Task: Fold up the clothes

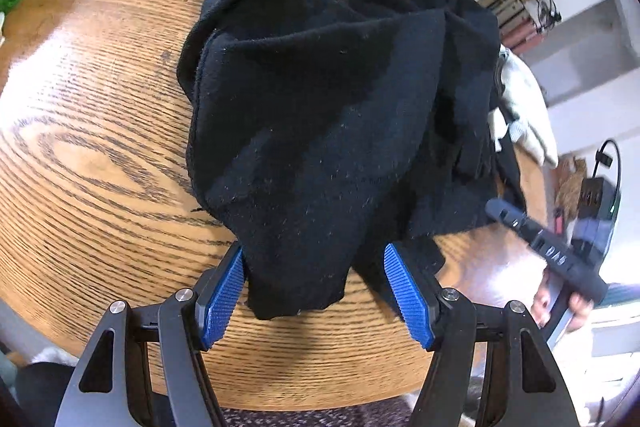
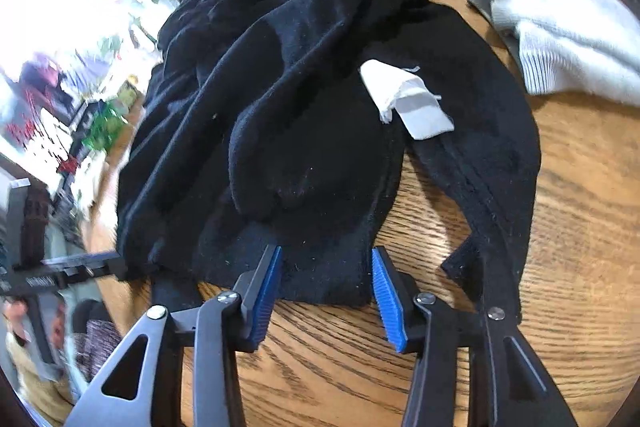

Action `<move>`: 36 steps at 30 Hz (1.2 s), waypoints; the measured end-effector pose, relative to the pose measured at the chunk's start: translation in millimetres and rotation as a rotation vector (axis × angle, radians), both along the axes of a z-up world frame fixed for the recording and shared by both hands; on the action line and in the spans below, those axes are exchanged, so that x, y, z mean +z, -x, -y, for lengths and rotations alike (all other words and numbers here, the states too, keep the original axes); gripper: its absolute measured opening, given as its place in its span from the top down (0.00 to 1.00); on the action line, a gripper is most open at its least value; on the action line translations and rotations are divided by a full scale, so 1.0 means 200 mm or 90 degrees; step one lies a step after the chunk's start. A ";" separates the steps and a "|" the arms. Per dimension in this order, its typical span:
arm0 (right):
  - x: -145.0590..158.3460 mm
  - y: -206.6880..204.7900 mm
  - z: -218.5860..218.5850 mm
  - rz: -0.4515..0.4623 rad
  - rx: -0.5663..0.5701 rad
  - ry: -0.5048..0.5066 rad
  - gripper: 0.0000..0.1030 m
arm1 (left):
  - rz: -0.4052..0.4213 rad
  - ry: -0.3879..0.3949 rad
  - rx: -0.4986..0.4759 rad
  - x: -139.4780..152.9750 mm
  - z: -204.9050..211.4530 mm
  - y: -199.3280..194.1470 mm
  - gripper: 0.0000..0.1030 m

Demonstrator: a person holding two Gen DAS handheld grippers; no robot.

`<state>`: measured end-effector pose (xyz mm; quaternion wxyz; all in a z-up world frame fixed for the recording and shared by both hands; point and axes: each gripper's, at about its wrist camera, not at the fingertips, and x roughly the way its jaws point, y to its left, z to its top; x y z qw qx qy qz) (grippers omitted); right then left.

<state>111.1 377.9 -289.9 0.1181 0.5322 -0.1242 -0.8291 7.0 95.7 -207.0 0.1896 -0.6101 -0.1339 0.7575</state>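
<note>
A rumpled black garment (image 1: pixel 320 99) lies heaped on the round wooden table (image 1: pixel 100 155), its lower hem drooping toward the near edge. In the left wrist view the left gripper (image 1: pixel 316 291) stands spread, a flap of the black cloth hanging between its blue pads (image 1: pixel 224 299); the cloth brushes the left pad while the right pad stands clear of it, so nothing is pinched. In the right wrist view the right gripper (image 2: pixel 326 299) is also parted, its blue pads on either side of another stretch of hem near the table's front edge, not pressing it. A white label (image 2: pixel 408 99) shows on the garment's inner side. A white knitted garment (image 2: pixel 560 27) lies at the far right edge of the table, just beside the black one
</note>
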 end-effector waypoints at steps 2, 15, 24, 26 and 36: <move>0.00 -0.02 0.00 -0.004 0.005 -0.006 0.83 | -0.003 -0.002 0.002 -0.01 -0.01 0.00 0.32; 0.21 -0.11 -0.02 -0.090 0.015 -0.010 0.94 | -0.020 -0.031 -0.038 0.04 -0.02 -0.10 0.90; 0.41 -0.26 0.03 -0.130 0.018 -0.064 0.94 | -0.036 0.049 -0.153 0.12 -0.19 -0.30 0.90; 0.36 -0.34 0.04 -0.092 0.026 -0.088 0.94 | -0.014 0.088 -0.183 0.05 -0.25 -0.38 0.90; 0.31 -0.77 -0.08 -0.007 -0.022 -0.090 0.94 | 0.023 0.078 -0.299 -0.03 -0.48 -0.77 0.90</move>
